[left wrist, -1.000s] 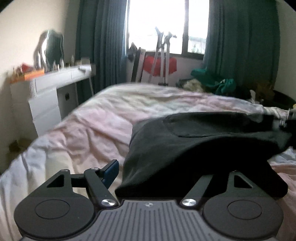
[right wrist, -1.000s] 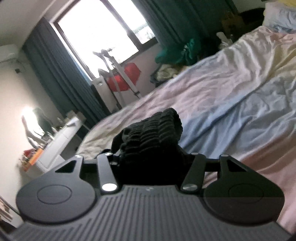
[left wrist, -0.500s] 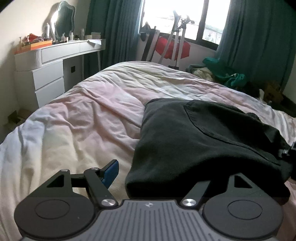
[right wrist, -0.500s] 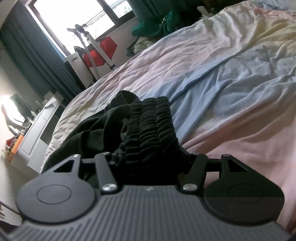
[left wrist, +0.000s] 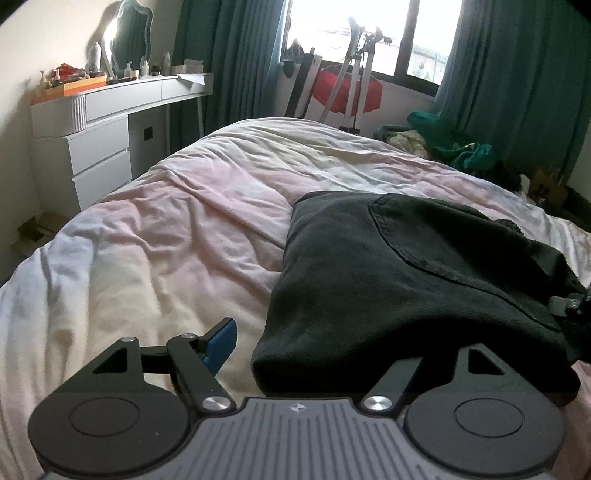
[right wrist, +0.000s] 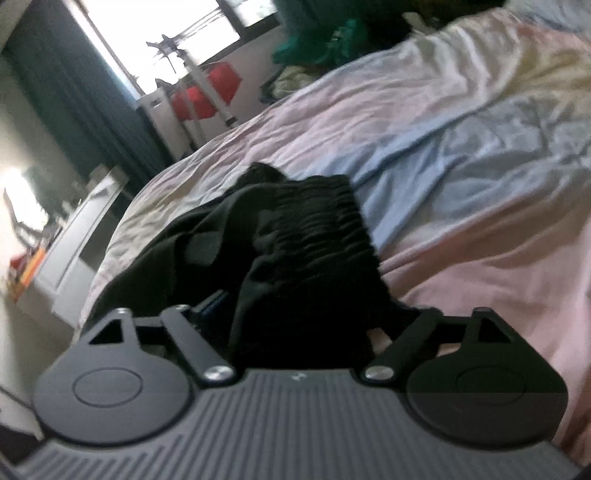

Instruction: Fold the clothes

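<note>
Black garment, looks like shorts or trousers with a stitched pocket on top, lies folded flat on pastel duvet, toward the near right part of the bed in the left wrist view. Left gripper low over the duvet at the garment's near edge, jaws apart: blue pad on the left finger sits bare over the bedding, clear of the cloth, right finger hidden under the near corner of the fabric, so no clamp visible. Part of the other gripper shows at the far right edge beside the garment.

Right wrist view is blurred. Right gripper has the ribbed elastic waistband bunched between its fingers; jaws are opening, a sliver of blue pad shows left of the cloth, seems not pressing, though blur makes that hard to confirm. Cloth still sits in the gap, resting on the duvet.

Background: white dresser with mirror at left, dark teal curtains either side of bright window, red item on a metal stand under it, green pile of clothes on the floor at right
</note>
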`<state>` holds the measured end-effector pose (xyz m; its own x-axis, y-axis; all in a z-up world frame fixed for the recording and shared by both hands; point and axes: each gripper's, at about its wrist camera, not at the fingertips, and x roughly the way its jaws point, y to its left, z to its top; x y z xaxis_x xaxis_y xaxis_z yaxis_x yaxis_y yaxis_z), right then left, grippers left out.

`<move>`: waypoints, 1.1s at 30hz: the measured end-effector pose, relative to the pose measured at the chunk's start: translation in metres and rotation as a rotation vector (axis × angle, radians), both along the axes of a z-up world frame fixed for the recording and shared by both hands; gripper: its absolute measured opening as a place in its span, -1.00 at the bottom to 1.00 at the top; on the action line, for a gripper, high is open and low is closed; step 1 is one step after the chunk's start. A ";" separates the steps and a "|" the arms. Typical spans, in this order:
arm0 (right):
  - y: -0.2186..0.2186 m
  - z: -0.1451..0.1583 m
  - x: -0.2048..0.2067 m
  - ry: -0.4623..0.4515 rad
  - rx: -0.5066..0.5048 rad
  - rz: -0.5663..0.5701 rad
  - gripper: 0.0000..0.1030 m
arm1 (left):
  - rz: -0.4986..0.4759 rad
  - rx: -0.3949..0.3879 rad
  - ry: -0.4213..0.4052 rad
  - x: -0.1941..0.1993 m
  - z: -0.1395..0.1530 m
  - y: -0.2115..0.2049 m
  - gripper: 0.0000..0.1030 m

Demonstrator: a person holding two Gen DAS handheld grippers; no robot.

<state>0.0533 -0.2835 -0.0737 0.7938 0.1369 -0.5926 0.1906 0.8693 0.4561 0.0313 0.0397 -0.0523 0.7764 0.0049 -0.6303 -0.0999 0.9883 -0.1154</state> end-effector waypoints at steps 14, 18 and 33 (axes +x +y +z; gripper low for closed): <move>-0.017 -0.040 0.034 0.043 0.351 0.116 1.00 | -0.101 -0.211 0.008 -0.029 0.019 0.023 0.80; -0.019 -0.022 0.019 -0.088 0.470 0.161 1.00 | -0.143 -0.295 -0.085 -0.041 0.037 0.034 1.00; -0.005 -0.041 0.032 0.032 0.357 0.113 0.64 | -0.134 -0.439 0.172 0.096 -0.009 0.051 0.96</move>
<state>0.0849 -0.2886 -0.1146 0.7438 0.4250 -0.5159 0.1211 0.6733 0.7294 0.1275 0.0906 -0.0612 0.6365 -0.3829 -0.6695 -0.0288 0.8556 -0.5168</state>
